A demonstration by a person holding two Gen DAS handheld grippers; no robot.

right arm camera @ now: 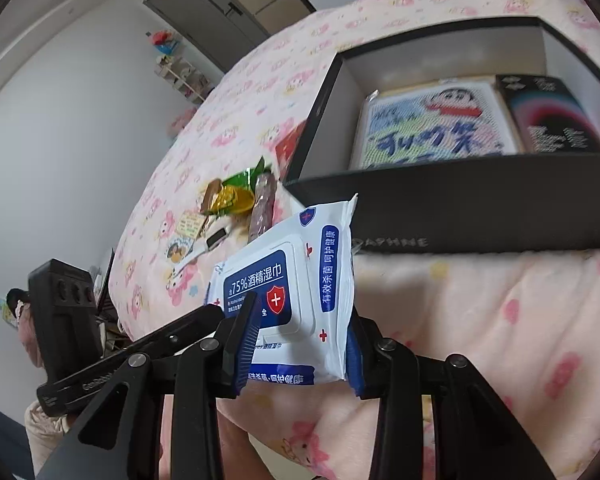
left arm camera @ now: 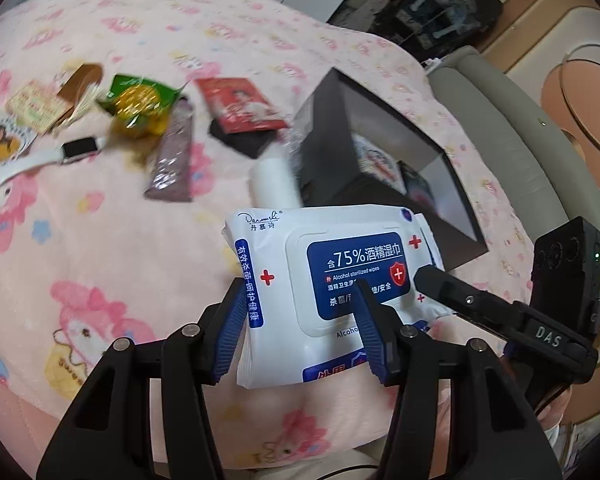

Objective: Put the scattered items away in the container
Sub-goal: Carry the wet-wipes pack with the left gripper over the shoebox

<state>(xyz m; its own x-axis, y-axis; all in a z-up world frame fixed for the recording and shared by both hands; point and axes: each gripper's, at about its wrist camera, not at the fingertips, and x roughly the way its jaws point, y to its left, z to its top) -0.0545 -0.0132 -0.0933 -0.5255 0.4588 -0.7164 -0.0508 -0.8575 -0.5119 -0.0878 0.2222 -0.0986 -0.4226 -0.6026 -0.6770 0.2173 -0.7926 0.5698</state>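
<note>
A white and blue pack of alcohol wipes (left arm camera: 332, 280) is held above the pink bedspread, just in front of the black box (left arm camera: 432, 196). My left gripper (left arm camera: 300, 312) is shut on its near end. My right gripper (right arm camera: 300, 340) is also shut on the wipes pack (right arm camera: 292, 292), and one of its fingers (left arm camera: 460, 296) shows in the left wrist view touching the pack's right side. The black box (right arm camera: 460, 216) is open and holds a cartoon-printed item (right arm camera: 432, 124) and a dark packet (right arm camera: 556, 116).
Scattered on the bedspread (left arm camera: 100, 240) lie a green and gold snack bag (left arm camera: 140, 108), a brown wrapped bar (left arm camera: 172, 164), a red packet on a black case (left arm camera: 244, 112), a watch (left arm camera: 76, 148), cards (left arm camera: 36, 108) and a white tube (left arm camera: 274, 184). A grey bed edge (left arm camera: 512, 152) runs at right.
</note>
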